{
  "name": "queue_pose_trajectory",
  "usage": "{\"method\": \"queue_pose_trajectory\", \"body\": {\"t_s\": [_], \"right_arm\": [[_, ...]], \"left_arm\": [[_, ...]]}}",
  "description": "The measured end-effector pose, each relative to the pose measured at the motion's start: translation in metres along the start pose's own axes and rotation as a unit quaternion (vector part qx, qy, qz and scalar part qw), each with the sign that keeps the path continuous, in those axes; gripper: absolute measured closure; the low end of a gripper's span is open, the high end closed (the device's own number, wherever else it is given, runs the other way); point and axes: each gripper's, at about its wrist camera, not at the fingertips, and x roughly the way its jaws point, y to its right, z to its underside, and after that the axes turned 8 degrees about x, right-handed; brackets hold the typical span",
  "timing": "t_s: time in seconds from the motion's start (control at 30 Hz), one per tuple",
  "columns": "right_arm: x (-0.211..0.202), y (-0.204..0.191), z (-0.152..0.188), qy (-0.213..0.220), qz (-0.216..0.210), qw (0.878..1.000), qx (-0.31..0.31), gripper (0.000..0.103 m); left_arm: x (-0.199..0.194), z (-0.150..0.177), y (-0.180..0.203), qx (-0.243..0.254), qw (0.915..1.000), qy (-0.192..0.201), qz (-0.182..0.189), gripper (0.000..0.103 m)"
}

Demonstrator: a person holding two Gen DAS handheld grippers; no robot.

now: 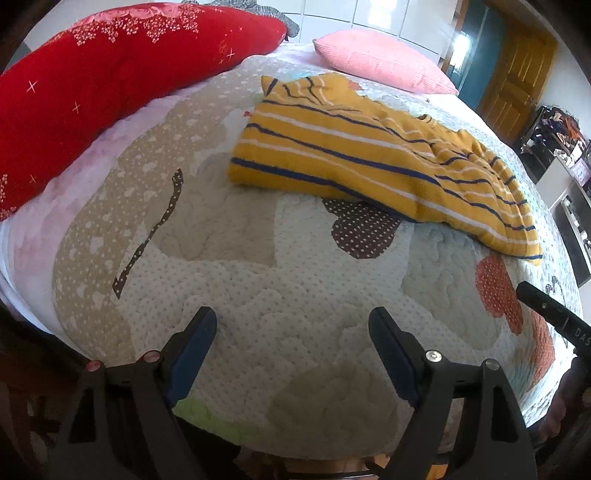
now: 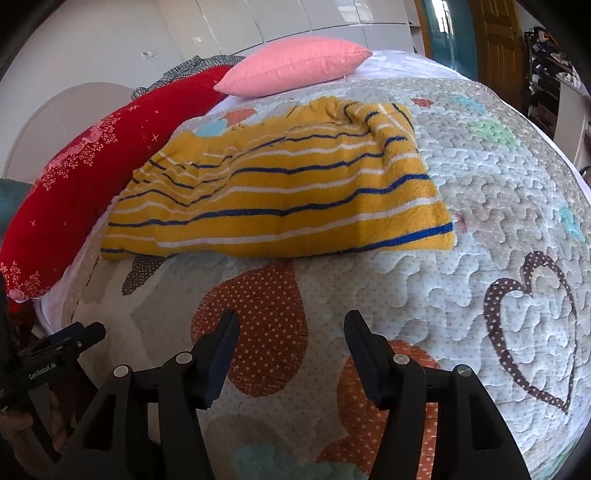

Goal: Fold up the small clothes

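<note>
A small yellow garment with navy and white stripes (image 1: 373,155) lies folded over on the quilted bedspread (image 1: 258,280); its far end is rumpled. It also shows in the right wrist view (image 2: 280,188), lying flat with its near edge toward me. My left gripper (image 1: 291,325) is open and empty, hovering over the quilt well short of the garment. My right gripper (image 2: 291,325) is open and empty, over an orange dotted heart patch, a little short of the garment's near edge. The right gripper's tip shows at the right edge of the left wrist view (image 1: 550,310).
A long red floral pillow (image 1: 110,81) lies along the bed's left side and a pink pillow (image 1: 384,59) at the head. A wooden door (image 1: 517,77) and cluttered shelves (image 1: 554,129) stand to the right. White wardrobe panels (image 2: 258,22) stand behind the bed.
</note>
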Motion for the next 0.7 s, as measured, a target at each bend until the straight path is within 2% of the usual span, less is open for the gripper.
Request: {"method": "queue_pose_trajectory", "body": {"t_s": [0.23, 0.57, 0.63, 0.7], "right_arm": [[0.009, -0.013, 0.001, -0.006, 0.010, 1.000, -0.013, 0.035], [0.012, -0.014, 0.005, -0.009, 0.013, 1.000, -0.015, 0.033], [0.013, -0.013, 0.005, -0.008, 0.013, 1.000, -0.016, 0.033], [0.013, -0.013, 0.007, -0.005, 0.012, 1.000, -0.017, 0.032]], "left_arm": [[0.000, -0.001, -0.006, -0.010, 0.9999, 0.003, 0.009, 0.019], [-0.001, -0.003, -0.010, -0.021, 0.9996, 0.002, 0.021, 0.019], [-0.004, -0.007, -0.017, -0.036, 0.9984, 0.011, 0.043, 0.019], [-0.004, -0.018, -0.031, -0.069, 0.9931, 0.027, 0.091, 0.019]]}}
